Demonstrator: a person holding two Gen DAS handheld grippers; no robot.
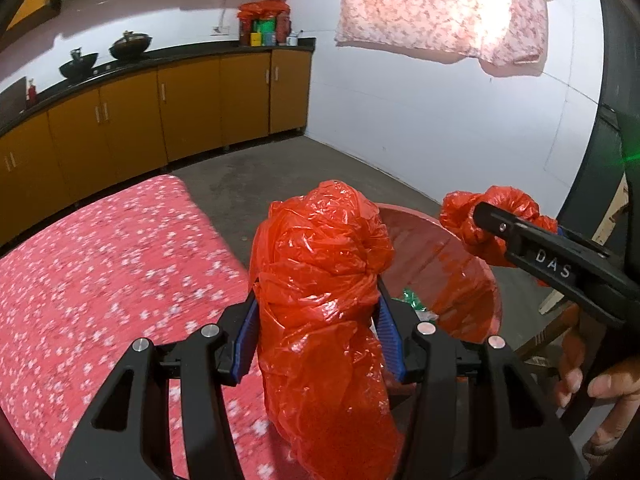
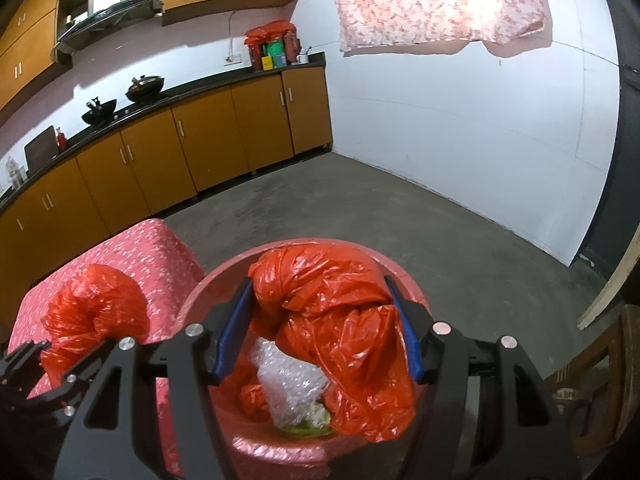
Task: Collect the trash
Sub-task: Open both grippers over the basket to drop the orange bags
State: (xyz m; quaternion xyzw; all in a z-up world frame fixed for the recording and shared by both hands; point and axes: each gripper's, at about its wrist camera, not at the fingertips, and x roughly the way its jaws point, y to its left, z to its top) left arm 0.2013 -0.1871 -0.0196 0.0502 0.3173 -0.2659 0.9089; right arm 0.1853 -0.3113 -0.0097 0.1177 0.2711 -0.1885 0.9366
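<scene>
A red plastic trash bag lines a red bin (image 1: 452, 240) beside the table. My left gripper (image 1: 316, 292) is shut on one bunched-up edge of the bag (image 1: 320, 264), lifted above the bin's rim. My right gripper (image 1: 486, 216) is shut on another bunched edge (image 1: 516, 200) at the right. In the right wrist view the right gripper (image 2: 318, 280) clamps its bunch (image 2: 328, 300) over the bin (image 2: 200, 300). The left gripper (image 2: 76, 354) holds its bunch (image 2: 96, 308) at the lower left. Bubble wrap (image 2: 288, 388) and green scraps lie inside the bag.
A table with a pink flowered cloth (image 1: 100, 280) stands left of the bin. A person's hand (image 1: 600, 384) grips the right tool. A wooden chair (image 2: 600, 360) is at the right. Orange cabinets (image 2: 200, 132) line the far wall across a bare concrete floor (image 2: 400, 208).
</scene>
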